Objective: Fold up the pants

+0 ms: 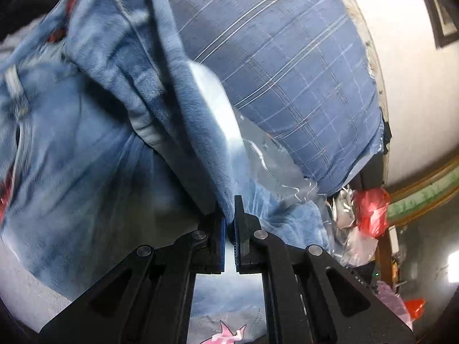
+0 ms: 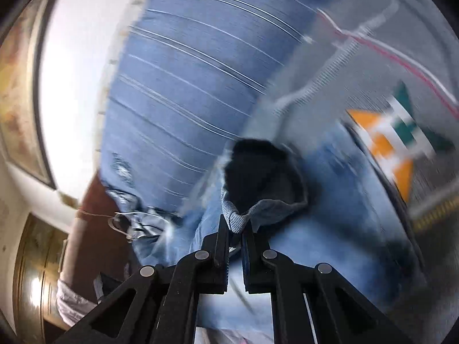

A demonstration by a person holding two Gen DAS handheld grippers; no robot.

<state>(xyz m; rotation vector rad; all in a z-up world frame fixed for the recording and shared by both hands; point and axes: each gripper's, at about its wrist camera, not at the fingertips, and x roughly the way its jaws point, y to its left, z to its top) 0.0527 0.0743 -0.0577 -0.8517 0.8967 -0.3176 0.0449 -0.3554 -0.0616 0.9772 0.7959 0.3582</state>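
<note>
Between the left claw [image 1: 229,226] pads a fold of the pants [image 1: 86,149] is pinched: jaws together on denim, fabric running up and away in a taut ridge. Right claw [image 2: 235,230] likewise clamped on a rolled edge of the same jeans, what looks like a leg hem, its dark opening [image 2: 261,169] gaping just beyond the tips. Pants hang lifted between both claws, in front of a blue striped pillow [image 1: 287,66]; clear plastic wrap [image 1: 266,157] lies against the pillow's lower edge. Both views blurred, so the cloth is likely in motion.

Step judged: carrying or shaking out the garment before laying it flat. Fold not yet made.

Risks:
- Right grip is shallow, only the hem lip between the pads; the weight of the denim could pull it free.
- Left claw holds a bunched ridge, maybe several layers; uneven layers would give a skewed fold.
- Loose plastic near the pillow could be dragged along.
- Red plastic bag [image 1: 373,212] and clutter close by; a swinging leg might snag it.
</note>
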